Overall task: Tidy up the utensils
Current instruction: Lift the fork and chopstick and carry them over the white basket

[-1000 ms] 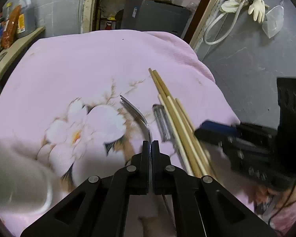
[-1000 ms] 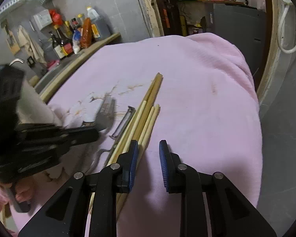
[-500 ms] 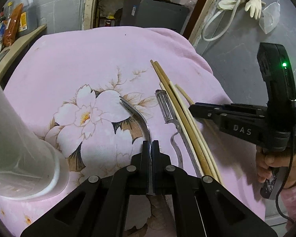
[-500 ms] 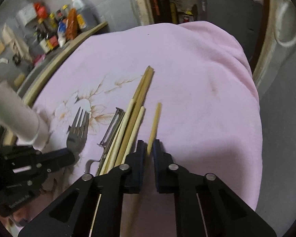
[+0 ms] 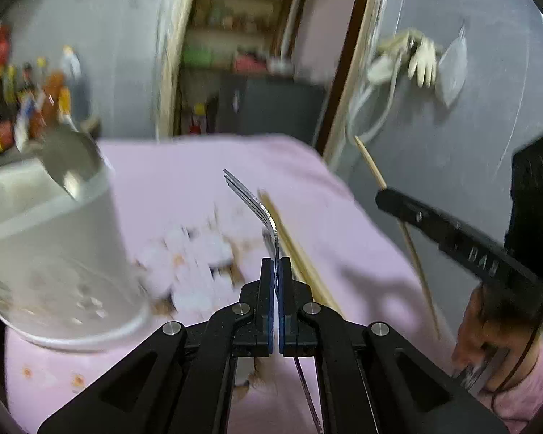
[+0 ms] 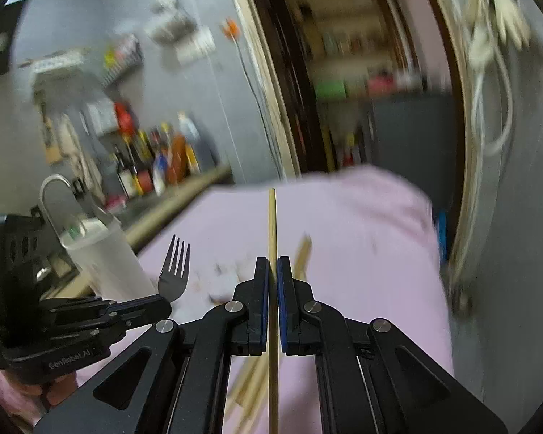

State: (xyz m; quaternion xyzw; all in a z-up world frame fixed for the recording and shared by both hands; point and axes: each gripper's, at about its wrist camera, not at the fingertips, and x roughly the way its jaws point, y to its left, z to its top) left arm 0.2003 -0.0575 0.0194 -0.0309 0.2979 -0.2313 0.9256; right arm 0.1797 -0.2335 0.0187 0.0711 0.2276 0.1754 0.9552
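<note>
Both tools are now off the pink floral cloth (image 5: 206,166): the left gripper (image 5: 276,267), jaws clamped tight on a steel fork (image 5: 251,199), has lifted it clear of the fabric where it lay a second ago. The right gripper (image 6: 273,271), which has just pinched shut on a single wooden chopstick (image 6: 272,224), holds it raised, apart from the remaining chopsticks (image 5: 300,253) left on the cloth. A white utensil holder (image 5: 50,238) (a spoon already inside) stands just left of the fork, the likely next stop for both.
</note>
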